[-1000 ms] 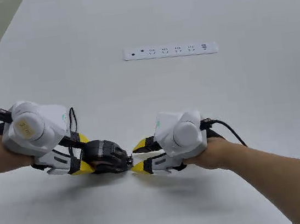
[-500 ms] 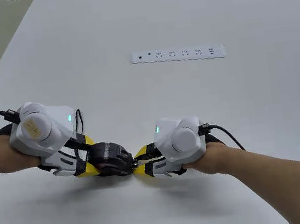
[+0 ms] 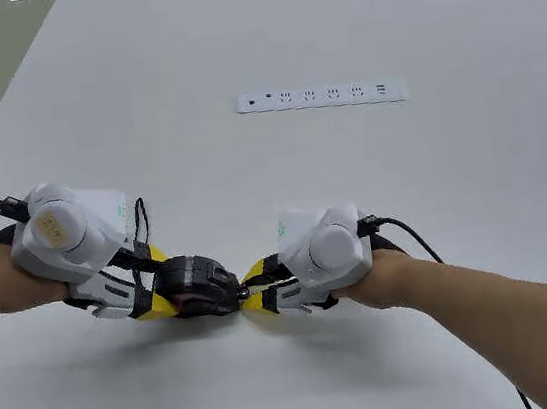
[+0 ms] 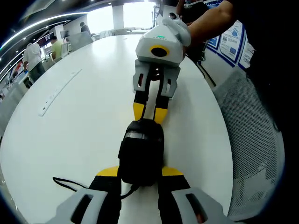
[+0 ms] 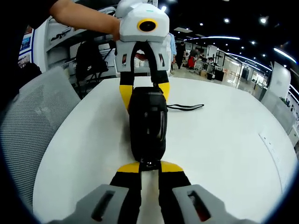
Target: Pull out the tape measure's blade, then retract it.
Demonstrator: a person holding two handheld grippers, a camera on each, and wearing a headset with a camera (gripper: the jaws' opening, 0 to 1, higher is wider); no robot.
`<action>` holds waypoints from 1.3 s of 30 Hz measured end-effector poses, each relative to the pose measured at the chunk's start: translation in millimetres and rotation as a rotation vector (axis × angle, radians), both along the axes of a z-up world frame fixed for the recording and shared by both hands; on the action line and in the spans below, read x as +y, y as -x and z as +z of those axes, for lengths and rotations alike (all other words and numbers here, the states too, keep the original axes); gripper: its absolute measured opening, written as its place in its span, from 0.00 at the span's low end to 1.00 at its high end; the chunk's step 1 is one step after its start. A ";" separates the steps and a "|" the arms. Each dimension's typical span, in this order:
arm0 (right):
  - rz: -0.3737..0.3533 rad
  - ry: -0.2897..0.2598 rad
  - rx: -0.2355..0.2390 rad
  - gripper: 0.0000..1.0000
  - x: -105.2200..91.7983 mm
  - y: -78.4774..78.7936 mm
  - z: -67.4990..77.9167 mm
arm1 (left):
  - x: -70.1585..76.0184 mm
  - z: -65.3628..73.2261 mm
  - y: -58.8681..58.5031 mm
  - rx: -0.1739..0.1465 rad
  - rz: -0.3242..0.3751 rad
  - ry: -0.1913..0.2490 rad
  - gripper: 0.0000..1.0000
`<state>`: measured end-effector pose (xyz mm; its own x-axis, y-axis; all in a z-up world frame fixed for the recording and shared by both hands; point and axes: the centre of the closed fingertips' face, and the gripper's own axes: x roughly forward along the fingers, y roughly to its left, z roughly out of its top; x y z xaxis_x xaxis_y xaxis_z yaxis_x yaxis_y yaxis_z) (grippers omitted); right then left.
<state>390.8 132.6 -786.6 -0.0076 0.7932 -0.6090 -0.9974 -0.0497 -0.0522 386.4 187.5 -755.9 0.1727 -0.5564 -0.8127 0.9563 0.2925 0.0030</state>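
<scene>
On the white table (image 3: pixel 250 182), near its front edge, the black tape measure (image 3: pixel 197 285) sits between two hand-held grippers that face each other tip to tip. The left gripper (image 3: pixel 157 280) has its yellow-tipped jaws clamped on the two sides of the case at its rear half; in the left gripper view the case stands straight out from between those jaws. The right gripper (image 3: pixel 256 286) meets the case from the opposite side, its yellow tips right at the front end, where a small tab (image 5: pixel 148 164) sticks out. Its jaws stand close together with a narrow gap on either side of that tab, but whether they actually pinch it cannot be told. No length of blade shows between the case and the right gripper's tips. A hand wraps around the back of each gripper, and a dark cable runs off behind each one. A thin black cord (image 5: pixel 186 107) lies on the table just beside the case. Farther back on the table, well apart from the grippers, lies a white power strip (image 3: pixel 322 95).
</scene>
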 end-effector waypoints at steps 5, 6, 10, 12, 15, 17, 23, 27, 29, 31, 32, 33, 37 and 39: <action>0.005 0.003 -0.005 0.11 -0.6 0.5 0.5 | 0.1 -0.2 0.6 -0.002 -0.004 -0.005 0.27; 0.004 0.004 -0.002 0.11 -0.7 0.3 0.1 | 0.0 -0.2 0.6 -0.001 -0.004 -0.004 0.27; 0.006 0.008 -0.004 0.11 -4.1 0.3 0.1 | -0.6 -0.4 0.2 -0.001 -0.002 -0.003 0.27; 0.007 0.011 -0.006 0.11 -6.3 0.1 -0.2 | -0.8 -0.6 0.0 0.000 -0.002 -0.001 0.27; 0.011 0.013 -0.014 0.11 -8.7 -0.1 0.7 | -0.9 -0.9 -0.1 0.003 0.000 0.000 0.27; 0.011 0.015 -0.015 0.11 -10.5 -0.7 0.7 | -1.1 -0.9 0.1 0.003 0.000 0.000 0.27; 0.012 0.017 -0.012 0.11 -15.1 -0.5 1.0 | -1.4 -0.9 0.6 0.005 0.001 0.001 0.27; 0.013 0.018 -0.013 0.11 -18.3 -0.4 1.4 | -0.9 -1.0 0.8 0.005 0.003 0.003 0.27; 0.015 0.019 -0.015 0.11 -20.2 -0.7 1.3 | -0.8 -1.1 1.0 0.006 0.005 0.004 0.27; 0.019 0.021 -0.022 0.11 -21.7 -1.0 1.7 | -0.8 -1.1 1.2 0.006 0.008 0.006 0.27; 0.020 0.021 -0.023 0.11 -22.3 -1.1 1.5 | -0.7 -1.1 1.3 0.006 0.008 0.005 0.27; 0.022 0.022 -0.024 0.11 -23.1 -1.0 1.4 | -0.6 -1.1 1.4 0.006 0.007 0.005 0.27; 0.024 0.025 -0.026 0.11 -26.9 -1.1 1.5 | -0.6 -1.1 2.2 0.010 0.008 0.007 0.27; 0.026 0.027 -0.028 0.11 -29.1 -1.2 1.4 | -0.6 -1.1 2.4 0.011 0.009 0.008 0.27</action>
